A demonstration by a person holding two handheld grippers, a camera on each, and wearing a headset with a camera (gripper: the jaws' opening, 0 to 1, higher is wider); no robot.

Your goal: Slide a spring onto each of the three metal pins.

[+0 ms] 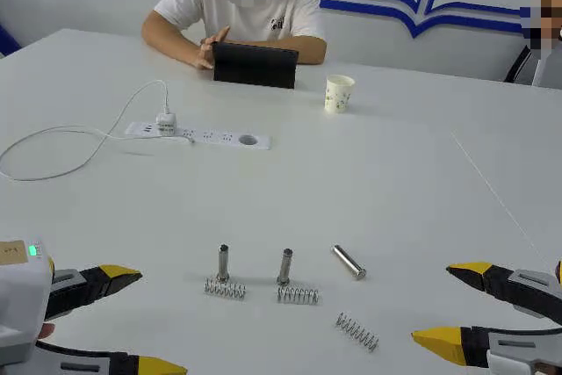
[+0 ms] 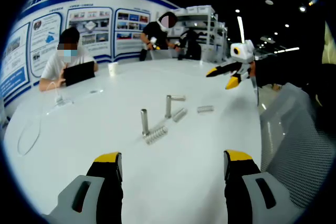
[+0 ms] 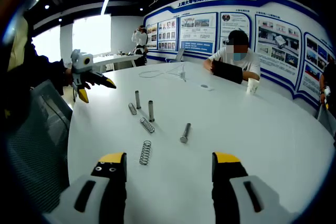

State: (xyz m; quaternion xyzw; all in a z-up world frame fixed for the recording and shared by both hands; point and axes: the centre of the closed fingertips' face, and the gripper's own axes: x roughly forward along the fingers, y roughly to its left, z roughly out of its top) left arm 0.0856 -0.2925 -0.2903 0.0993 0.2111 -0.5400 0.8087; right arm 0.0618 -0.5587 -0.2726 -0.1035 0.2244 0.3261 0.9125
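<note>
Down at the near edge of the head view, my left gripper (image 1: 140, 318) sits at the lower left and my right gripper (image 1: 448, 303) at the lower right. Both have their jaws spread wide and hold nothing above the white table (image 1: 395, 191). Between them the left pin (image 1: 223, 263) and the middle pin (image 1: 285, 265) stand upright. The left spring (image 1: 225, 288) and the middle spring (image 1: 298, 295) each lie just beside a pin's foot. The right pin (image 1: 349, 262) lies flat, and the right spring (image 1: 356, 331) lies apart from it, nearer me. Farther off are a power strip (image 1: 198, 135), a paper cup (image 1: 339, 93) and a seated person (image 1: 237, 6) behind a tablet (image 1: 255, 64).

From my left gripper view, my yellow-tipped jaws stand well apart with bare table between them. The pins and loose springs lie ahead, and my right gripper (image 2: 220, 78) hangs beyond them, jaws parted.

From my right gripper view, my jaws gape likewise. The right spring (image 3: 145, 152) lies just ahead of them, the right pin (image 3: 185, 132) beyond it, and my left gripper (image 3: 98, 91) across the table.
</note>
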